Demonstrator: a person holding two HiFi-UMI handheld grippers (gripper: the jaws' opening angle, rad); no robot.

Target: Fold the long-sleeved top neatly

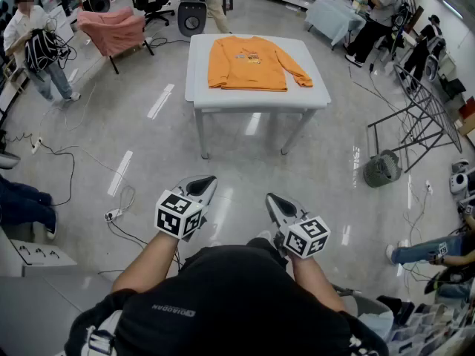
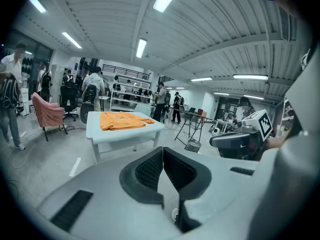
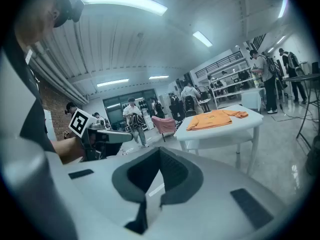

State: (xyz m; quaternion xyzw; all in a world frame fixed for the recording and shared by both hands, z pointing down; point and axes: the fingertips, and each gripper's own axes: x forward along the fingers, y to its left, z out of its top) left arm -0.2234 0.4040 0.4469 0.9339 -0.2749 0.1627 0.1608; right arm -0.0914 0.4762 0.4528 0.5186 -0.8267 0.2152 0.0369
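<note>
An orange long-sleeved top (image 1: 251,64) lies flat on a white table (image 1: 256,99) some way ahead of me, one sleeve running toward the table's right front corner. My left gripper (image 1: 203,186) and right gripper (image 1: 273,201) are held side by side over the floor, well short of the table. Both are shut with nothing between the jaws. The left gripper view shows its shut jaws in front of the top (image 2: 122,120) and table (image 2: 125,134), with the right gripper (image 2: 235,140) beside it. The right gripper view shows the top (image 3: 216,119) on the table (image 3: 227,131).
A pink-draped chair (image 1: 111,28) stands at the back left. A floor fan (image 1: 381,169) and a leaning metal rack (image 1: 415,117) are right of the table. Cables and a power strip (image 1: 111,215) lie on the floor at left. Several people stand around the room.
</note>
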